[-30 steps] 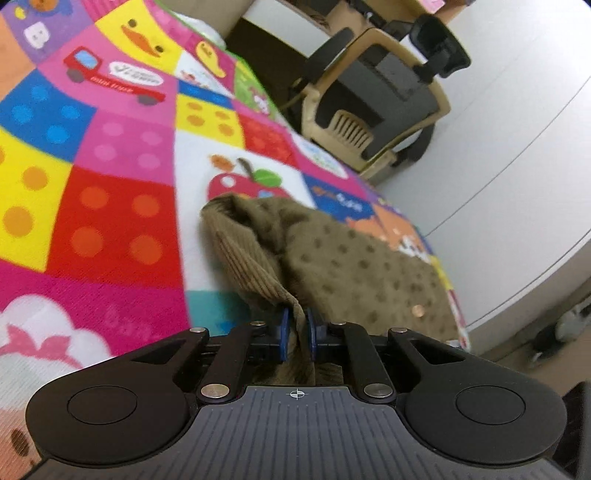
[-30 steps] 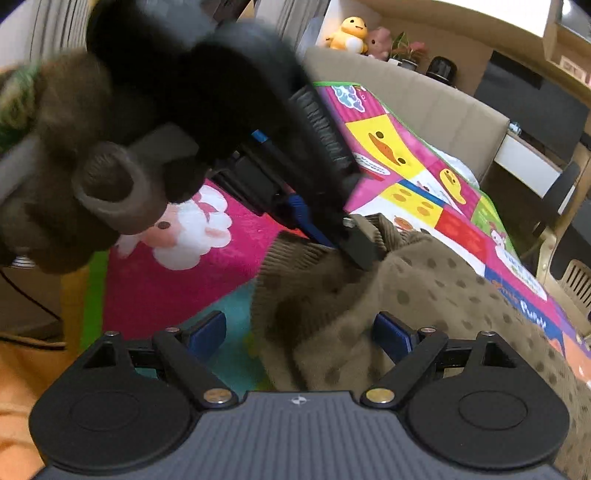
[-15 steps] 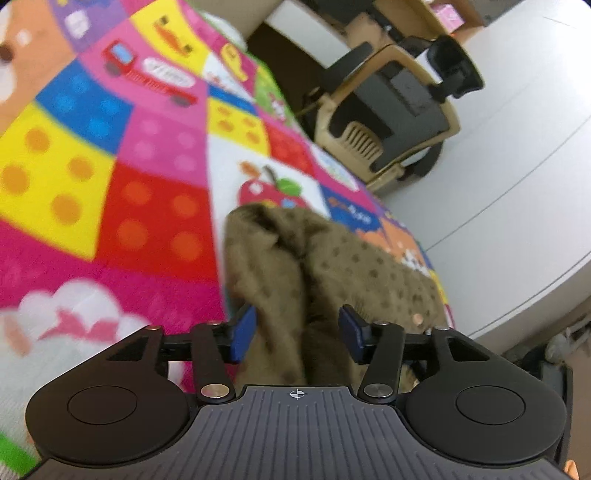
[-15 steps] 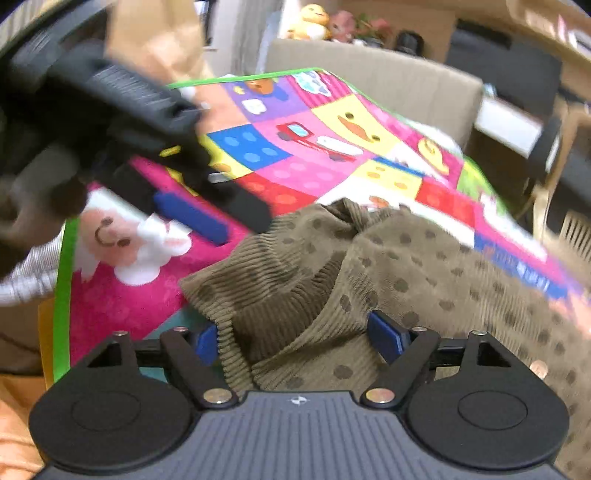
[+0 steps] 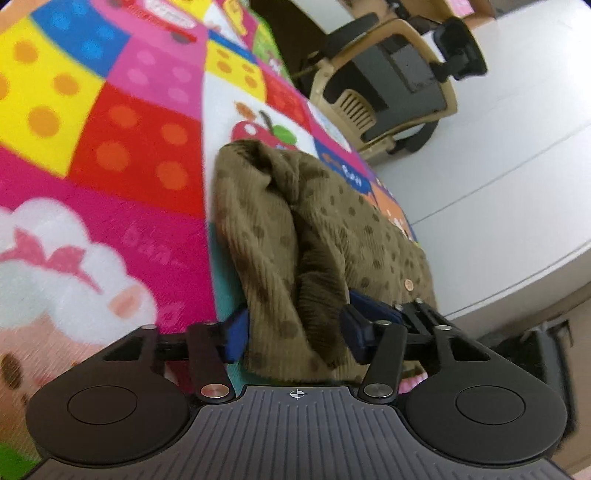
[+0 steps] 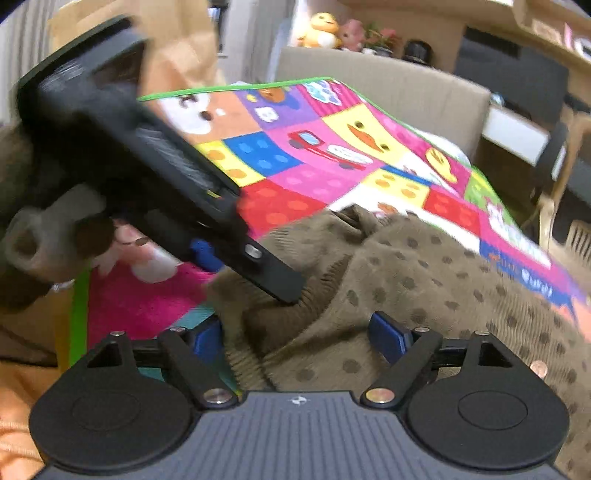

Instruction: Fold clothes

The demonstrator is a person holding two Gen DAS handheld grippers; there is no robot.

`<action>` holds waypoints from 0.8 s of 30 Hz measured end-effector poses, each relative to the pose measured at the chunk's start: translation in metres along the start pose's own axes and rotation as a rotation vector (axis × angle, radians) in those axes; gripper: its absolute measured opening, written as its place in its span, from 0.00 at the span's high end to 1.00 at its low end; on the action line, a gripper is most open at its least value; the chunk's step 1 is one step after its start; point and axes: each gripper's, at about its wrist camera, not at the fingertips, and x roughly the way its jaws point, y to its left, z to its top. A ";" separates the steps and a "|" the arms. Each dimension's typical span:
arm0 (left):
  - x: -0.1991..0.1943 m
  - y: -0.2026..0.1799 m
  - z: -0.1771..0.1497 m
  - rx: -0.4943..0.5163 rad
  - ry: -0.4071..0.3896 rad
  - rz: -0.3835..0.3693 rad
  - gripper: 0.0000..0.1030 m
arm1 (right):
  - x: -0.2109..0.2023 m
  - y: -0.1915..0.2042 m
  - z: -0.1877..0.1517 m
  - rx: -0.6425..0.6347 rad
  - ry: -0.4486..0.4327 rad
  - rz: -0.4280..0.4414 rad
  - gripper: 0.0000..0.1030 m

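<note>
An olive-brown corduroy garment with dark dots (image 5: 317,229) lies bunched on a bright patchwork play mat (image 5: 110,140). My left gripper (image 5: 295,334) is open, its blue pads on either side of a raised fold of the garment. In the right wrist view the garment (image 6: 424,280) spreads to the right. My right gripper (image 6: 301,339) is open over its near edge, fabric between the pads. The left gripper's black body (image 6: 155,177) crosses that view from the upper left, its tip touching the fabric.
A beige and black office chair (image 5: 391,88) stands beyond the mat beside a white cabinet (image 5: 517,166). In the right wrist view a beige headboard (image 6: 388,92) with plush toys (image 6: 325,29) behind it lies at the mat's far end. Orange fabric (image 6: 14,398) is at lower left.
My left gripper was shut on the garment's fold a second ago and has opened. It has lowered toward the mat. The right gripper stayed open over the near edge.
</note>
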 end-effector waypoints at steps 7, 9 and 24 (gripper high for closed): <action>-0.002 -0.026 0.011 0.066 -0.029 -0.046 0.88 | 0.022 0.028 0.011 -0.201 -0.020 -0.148 0.15; -0.005 -0.036 0.015 0.089 -0.042 -0.069 0.87 | 0.028 0.022 0.013 -0.198 -0.029 -0.175 0.48; -0.053 -0.117 0.039 0.233 -0.311 -0.178 0.18 | -0.132 -0.176 -0.049 0.390 -0.255 -0.514 0.90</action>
